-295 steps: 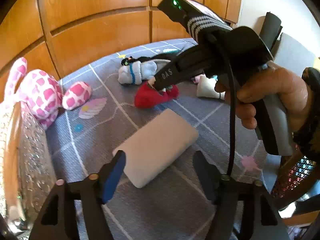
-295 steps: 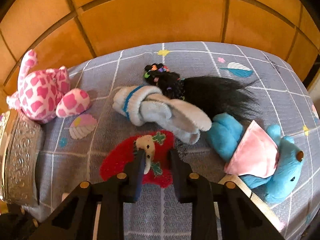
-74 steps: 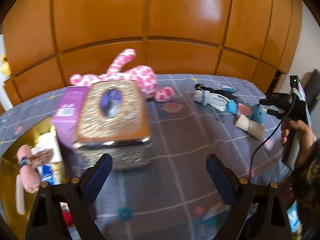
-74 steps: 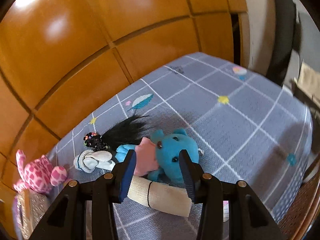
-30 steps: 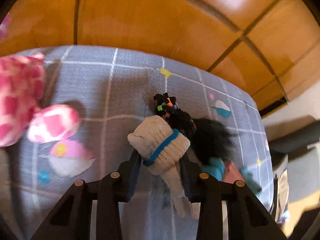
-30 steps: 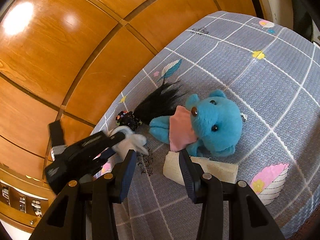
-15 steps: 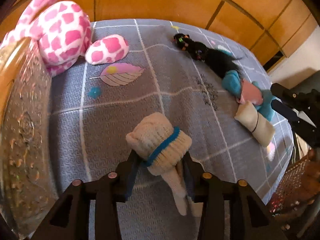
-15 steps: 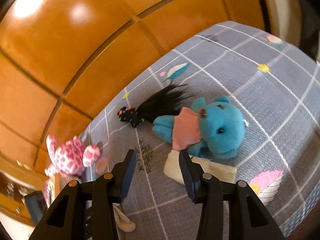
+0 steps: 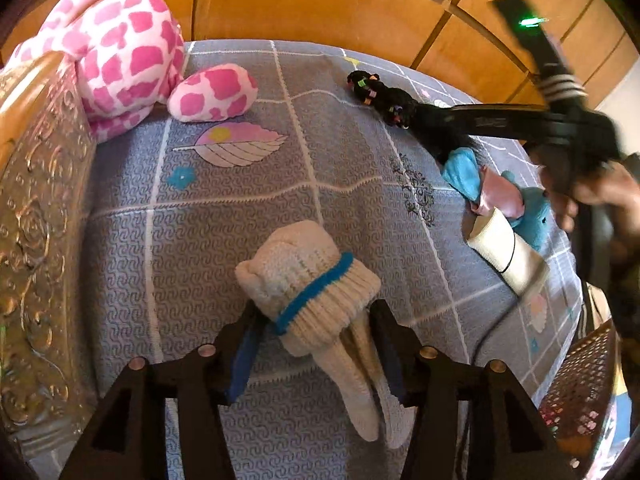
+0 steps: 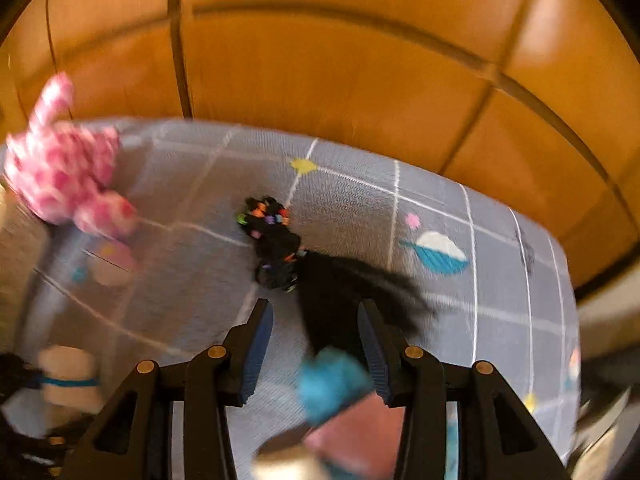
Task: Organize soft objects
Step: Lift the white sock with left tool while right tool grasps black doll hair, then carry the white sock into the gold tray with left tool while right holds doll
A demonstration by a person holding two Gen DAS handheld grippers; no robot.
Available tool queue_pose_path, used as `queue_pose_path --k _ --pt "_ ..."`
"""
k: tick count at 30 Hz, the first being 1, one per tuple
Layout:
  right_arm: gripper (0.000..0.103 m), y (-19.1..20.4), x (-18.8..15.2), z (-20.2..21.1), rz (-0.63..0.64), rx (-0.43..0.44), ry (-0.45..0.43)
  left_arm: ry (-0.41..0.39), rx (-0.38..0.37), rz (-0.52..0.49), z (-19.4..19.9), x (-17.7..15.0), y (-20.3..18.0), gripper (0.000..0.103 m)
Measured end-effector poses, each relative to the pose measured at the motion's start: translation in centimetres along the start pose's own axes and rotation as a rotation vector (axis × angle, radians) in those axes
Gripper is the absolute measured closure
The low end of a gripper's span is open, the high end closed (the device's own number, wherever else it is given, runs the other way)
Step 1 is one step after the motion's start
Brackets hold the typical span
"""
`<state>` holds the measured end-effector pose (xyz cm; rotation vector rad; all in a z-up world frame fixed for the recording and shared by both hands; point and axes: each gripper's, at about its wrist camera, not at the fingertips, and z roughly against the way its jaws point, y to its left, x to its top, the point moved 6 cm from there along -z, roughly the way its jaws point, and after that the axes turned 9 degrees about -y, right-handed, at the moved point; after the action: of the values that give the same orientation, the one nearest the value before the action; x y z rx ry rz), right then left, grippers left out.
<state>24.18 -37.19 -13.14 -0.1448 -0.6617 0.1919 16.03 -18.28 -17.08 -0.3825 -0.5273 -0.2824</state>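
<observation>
Left claw (image 9: 312,354) has just been spreading around the rolled cream sock (image 9: 308,280), which lies on the grey bed cover (image 9: 224,216) just beside the embossed gold box (image 9: 36,216); widen fully before lifting straight away. Further right, the right claw (image 10: 316,356) hangs unclenched and empty above the black wig (image 10: 340,292).

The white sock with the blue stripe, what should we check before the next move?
1. Sock lies on the grey blanket: ok.
2. Left gripper letting go: jaws have just been opening, sock loose between them: ok.
3. Right gripper open, holding nothing: ok.
4. Blue teddy lined up under the right gripper: cannot tell, picture blurred.
5. Pink spotted plush out of the way: ok.
</observation>
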Motion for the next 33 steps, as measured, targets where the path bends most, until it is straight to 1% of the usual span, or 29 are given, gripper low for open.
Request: queue_pose_path --k 3,4,5,8,9,10,11,12,13,14,16,18,20,22,24,26,29,31,33 --pt "0.056 -0.2 0.3 -2.6 0.035 -0.008 0.057 0.004 -0.022 0.036 0.4 0.0 0.5 0.048" --pt "0.051 -0.2 0.3 -3.2 0.045 0.006 0.073 0.004 -0.025 0.040 0.4 -0.1 0.5 0.048" --pt "0.050 -0.1 0.3 -3.7 0.051 0.011 0.083 0.000 -0.024 0.043 0.5 -0.1 0.6 0.049" --pt "0.050 -0.3 0.5 -5.1 0.032 0.014 0.096 -0.013 -0.010 0.019 0.7 -0.4 0.5 0.051" --pt "0.053 -0.4 0.6 -5.2 0.014 0.025 0.090 -0.016 -0.003 0.013 0.7 -0.4 0.4 0.053" --pt "0.075 -0.4 0.8 -5.1 -0.013 0.041 0.077 -0.021 0.003 0.005 0.8 -0.5 0.4 0.053" --pt "0.093 -0.4 1.0 -5.0 -0.024 0.029 0.068 -0.025 0.010 -0.001 0.8 -0.6 0.4 0.055" --pt "0.095 -0.4 1.2 -4.7 -0.037 0.027 0.056 -0.028 0.013 -0.001 0.7 -0.7 0.2 0.057" --pt "0.099 -0.2 1.3 -4.1 -0.064 0.047 0.042 -0.031 0.014 0.000 0.8 -0.7 0.2 0.057" --pt "0.099 0.0 1.5 -3.6 -0.080 0.056 0.033 -0.034 0.017 0.002 0.9 -0.8 0.3 0.060" --pt "0.100 0.6 1.6 -1.9 -0.119 0.083 0.011 -0.038 0.022 0.000 1.2 -1.0 0.3 0.064" --pt "0.100 1.2 1.4 -0.2 -0.163 0.125 0.000 -0.034 0.020 0.005 1.2 -1.1 0.4 0.070" --pt "0.100 2.2 0.9 1.4 -0.214 0.185 0.007 -0.034 0.016 0.014 2.0 -1.4 0.8 0.071" --pt "0.100 3.5 -0.4 3.1 -0.242 0.233 0.025 -0.043 0.028 0.002 2.7 -1.7 0.9 0.072" --pt "0.099 4.6 -2.0 4.2 -0.254 0.238 0.044 -0.049 0.030 -0.004 3.5 -2.2 1.0 0.072" --pt "0.099 6.2 -4.2 4.9 -0.271 0.254 0.083 -0.055 0.031 -0.012 4.3 -2.7 1.0 0.072" --pt "0.098 8.0 -7.1 5.1 -0.249 0.254 0.117 -0.058 0.032 -0.018 5.4 -3.4 1.3 0.072" --pt "0.096 8.8 -8.1 5.5 -0.239 0.268 0.107 -0.068 0.034 -0.024 6.4 -3.9 1.4 0.072" --pt "0.076 9.0 -8.1 6.0 -0.211 0.248 0.078 -0.077 0.035 -0.030 7.0 -4.1 1.5 0.072"
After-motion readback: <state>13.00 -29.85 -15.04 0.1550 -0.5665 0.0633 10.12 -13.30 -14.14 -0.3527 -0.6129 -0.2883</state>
